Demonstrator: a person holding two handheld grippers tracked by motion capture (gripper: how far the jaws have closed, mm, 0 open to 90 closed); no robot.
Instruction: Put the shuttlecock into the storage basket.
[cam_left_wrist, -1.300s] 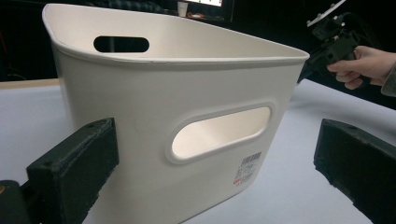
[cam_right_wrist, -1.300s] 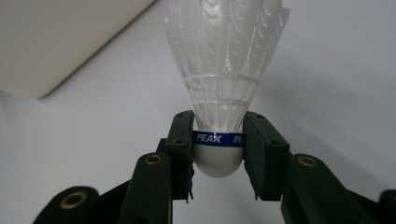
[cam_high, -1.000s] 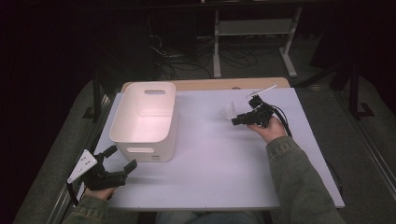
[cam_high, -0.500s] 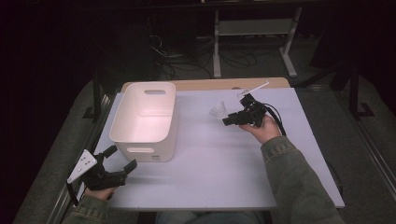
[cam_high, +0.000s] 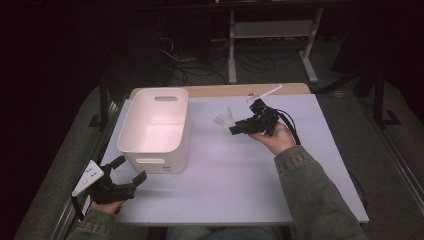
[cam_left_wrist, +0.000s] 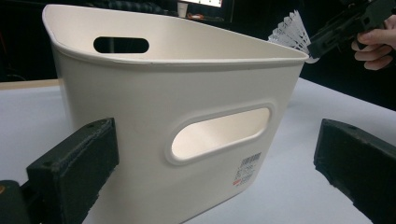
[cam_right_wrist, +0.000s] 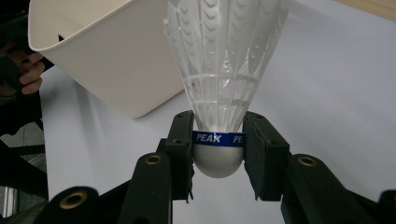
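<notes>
A white plastic shuttlecock (cam_right_wrist: 223, 74) with a blue band marked PEAK is clamped at its cork by my right gripper (cam_right_wrist: 218, 140). In the high view that right gripper (cam_high: 239, 128) hangs above the table right of centre, the shuttlecock (cam_high: 223, 118) pointing left toward the white bin (cam_high: 156, 128). My left gripper (cam_high: 126, 170) rests at the table's front left corner, open, just in front of the bin. Its view looks at the bin's near wall (cam_left_wrist: 187, 130) with a handle slot, jaws wide apart. The shuttlecock (cam_left_wrist: 290, 32) shows beyond the bin's rim.
The bin's inside looks bare. A white table top (cam_high: 235, 170) spreads in front of and right of the bin. A wooden strip (cam_high: 225, 90) runs along the far edge. Beyond it stand a metal rack (cam_high: 270, 30) and cables on the dark floor.
My right gripper has carried the shuttlecock leftward, nearer the bin. The left gripper has stayed in place.
</notes>
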